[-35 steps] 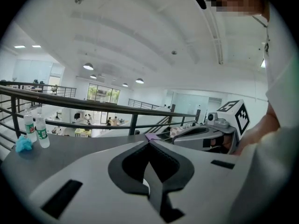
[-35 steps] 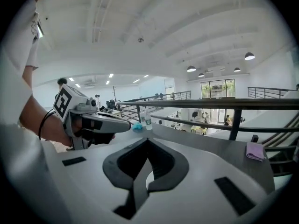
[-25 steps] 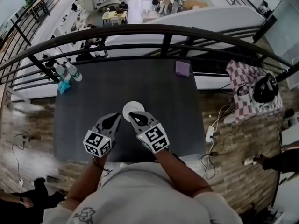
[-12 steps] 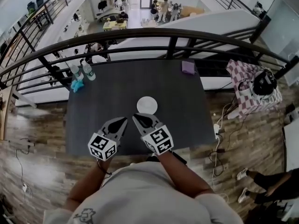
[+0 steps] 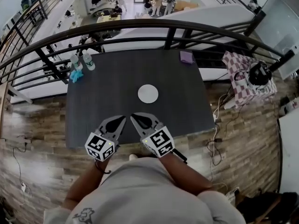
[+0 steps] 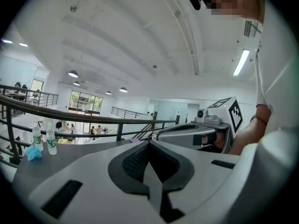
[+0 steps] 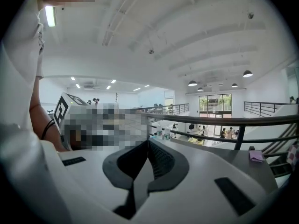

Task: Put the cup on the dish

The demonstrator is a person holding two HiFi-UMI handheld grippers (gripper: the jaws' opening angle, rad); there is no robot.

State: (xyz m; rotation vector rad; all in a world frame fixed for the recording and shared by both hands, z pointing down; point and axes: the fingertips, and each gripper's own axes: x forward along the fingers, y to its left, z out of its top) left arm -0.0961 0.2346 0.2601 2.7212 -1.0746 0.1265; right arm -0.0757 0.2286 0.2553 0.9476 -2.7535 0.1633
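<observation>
A white round dish (image 5: 148, 94) lies near the middle of the dark table (image 5: 107, 92). Seen from straight above, I cannot tell whether a cup stands on it. Both grippers hover side by side over the table's near edge, well short of the dish. My left gripper (image 5: 123, 118) is shut with nothing in it, and its closed jaws (image 6: 149, 144) point up and level over the table. My right gripper (image 5: 132, 116) is also shut and empty, its jaws pressed together (image 7: 148, 144). Neither gripper view shows the dish.
Two water bottles (image 5: 80, 60) and a blue cloth (image 5: 74, 75) stand at the table's far left corner. A purple cloth (image 5: 186, 56) lies at the far right. A black railing (image 5: 168, 31) runs behind the table. A checked-cloth seat (image 5: 245, 76) and floor cables (image 5: 217, 129) are to the right.
Both grippers have drawn back from the dish toward the table's near edge, still shut. The head view has shifted, so the dish now sits farther ahead of the jaws.
</observation>
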